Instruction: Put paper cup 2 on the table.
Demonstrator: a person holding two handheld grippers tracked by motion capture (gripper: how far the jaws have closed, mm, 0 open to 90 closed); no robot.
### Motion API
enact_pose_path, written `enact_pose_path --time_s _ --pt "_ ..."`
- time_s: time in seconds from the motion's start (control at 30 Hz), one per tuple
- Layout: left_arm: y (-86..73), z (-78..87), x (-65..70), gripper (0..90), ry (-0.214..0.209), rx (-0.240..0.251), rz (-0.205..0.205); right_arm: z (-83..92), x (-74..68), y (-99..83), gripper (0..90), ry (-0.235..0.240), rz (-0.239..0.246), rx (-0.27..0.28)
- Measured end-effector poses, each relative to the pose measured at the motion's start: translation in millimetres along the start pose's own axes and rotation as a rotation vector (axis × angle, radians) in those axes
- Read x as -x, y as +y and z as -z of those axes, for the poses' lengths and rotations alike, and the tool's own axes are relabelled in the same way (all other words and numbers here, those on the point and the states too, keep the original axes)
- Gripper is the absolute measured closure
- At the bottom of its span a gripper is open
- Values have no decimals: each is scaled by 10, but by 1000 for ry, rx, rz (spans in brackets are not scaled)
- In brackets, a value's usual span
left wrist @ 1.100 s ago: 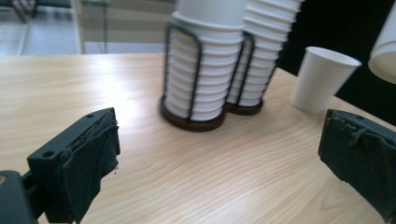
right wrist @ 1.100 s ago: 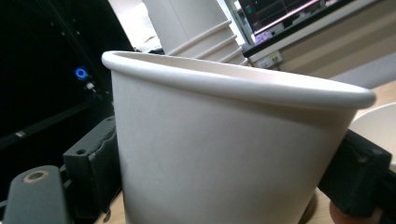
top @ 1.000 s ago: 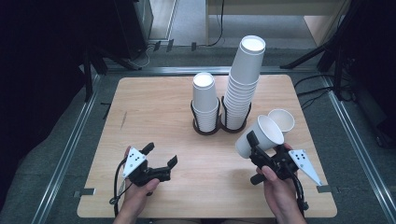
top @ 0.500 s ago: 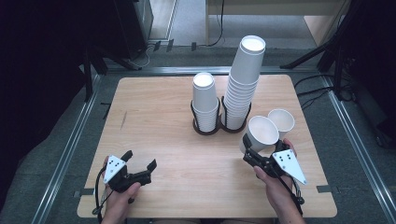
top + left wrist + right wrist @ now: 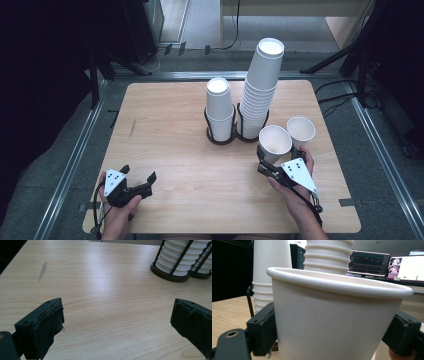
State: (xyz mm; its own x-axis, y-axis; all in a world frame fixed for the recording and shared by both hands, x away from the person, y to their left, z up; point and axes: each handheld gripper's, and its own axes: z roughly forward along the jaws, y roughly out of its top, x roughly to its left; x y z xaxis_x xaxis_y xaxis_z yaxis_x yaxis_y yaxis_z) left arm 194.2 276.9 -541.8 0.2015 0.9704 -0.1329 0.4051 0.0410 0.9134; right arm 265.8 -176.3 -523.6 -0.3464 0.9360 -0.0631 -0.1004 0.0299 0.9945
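My right gripper [image 5: 278, 156] is shut on a white paper cup [image 5: 274, 141], held mouth up just in front of the cup holders. In the right gripper view the black jaws press both sides of the cup [image 5: 334, 320]. A second loose cup [image 5: 301, 131] stands upright on the table right beside it. Behind them, two black wire holders carry a short cup stack [image 5: 220, 107] and a tall cup stack [image 5: 260, 85]. My left gripper [image 5: 138, 173] hovers open near the front left of the table, and its jaws [image 5: 117, 320] have nothing between them.
The wooden table [image 5: 165, 120] is ringed by a metal frame. A dark streak [image 5: 42, 268] marks the wood at the left. The wire holder's base [image 5: 170, 276] stands ahead and to the right of the left gripper. Monitors [image 5: 384, 265] glow beyond the table.
The left hand has drawn back to the left and toward the front edge. The right gripper has sunk and turned its cup from tilted to upright beside the loose cup.
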Motion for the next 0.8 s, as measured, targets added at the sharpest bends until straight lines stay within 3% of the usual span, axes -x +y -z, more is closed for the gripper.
enact_pose_path --time_s 0.27,0.4,0.47,0.67,0.73,0.8 --pt "-51 83 -150 0 55 -16 11 -100 31 -135 136 3 8 -27" --pt "-78 155 -265 0 103 -14 18 -162 35 -200 136 11 15 -49" --pt "-91 175 -306 0 115 -17 22 -185 33 -231 137 14 42 -60" --pt "-117 203 -372 0 132 -22 33 -232 36 -292 137 21 49 -90" --pt "-131 200 -382 0 129 -28 35 -254 40 -316 136 22 25 -102" --pt "-134 201 -381 0 127 -29 35 -269 40 -334 136 25 41 -103"
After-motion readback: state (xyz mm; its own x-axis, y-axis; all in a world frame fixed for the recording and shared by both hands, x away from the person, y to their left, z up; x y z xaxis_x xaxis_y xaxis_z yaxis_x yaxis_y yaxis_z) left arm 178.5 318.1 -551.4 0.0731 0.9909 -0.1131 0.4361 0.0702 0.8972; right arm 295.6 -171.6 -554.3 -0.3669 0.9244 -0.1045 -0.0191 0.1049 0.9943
